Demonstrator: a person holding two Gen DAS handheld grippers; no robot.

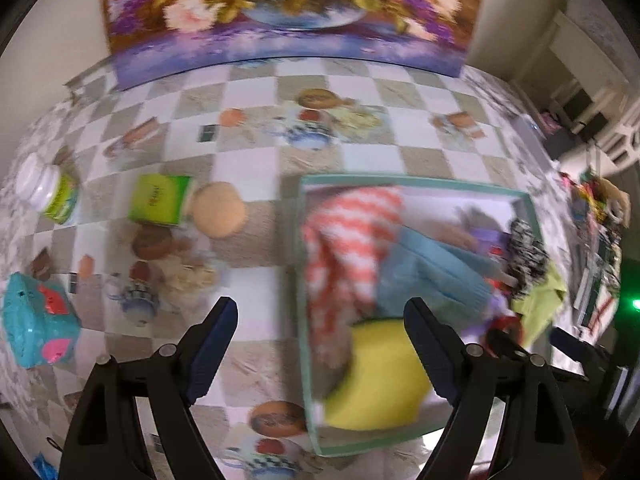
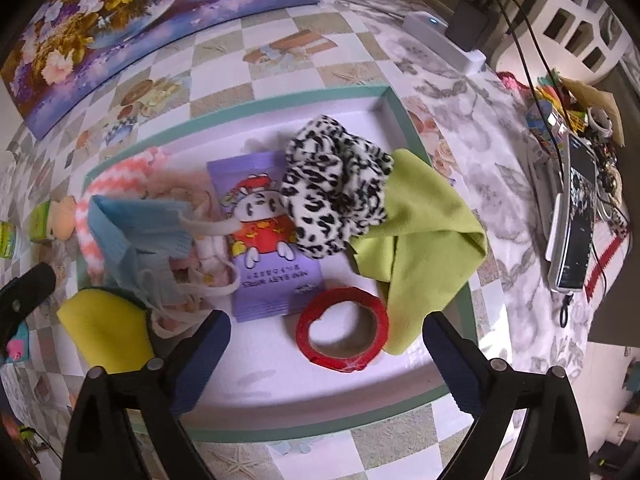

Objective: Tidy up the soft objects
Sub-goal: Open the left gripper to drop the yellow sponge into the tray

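A green-rimmed white tray holds a leopard-print scrunchie, a lime cloth, a purple wipes pack, a blue face mask, an orange-striped fuzzy cloth, a yellow sponge and a red tape roll. My right gripper hangs open over the tape roll, its pads apart from it. My left gripper is open above the tray's left rim, with the yellow sponge and striped cloth below it and nothing gripped.
Left of the tray on the checkered tablecloth lie a green box, a peach round pad, a white-lidded jar and a teal toy. A floral painting leans at the back. A phone, power strip and clutter sit right.
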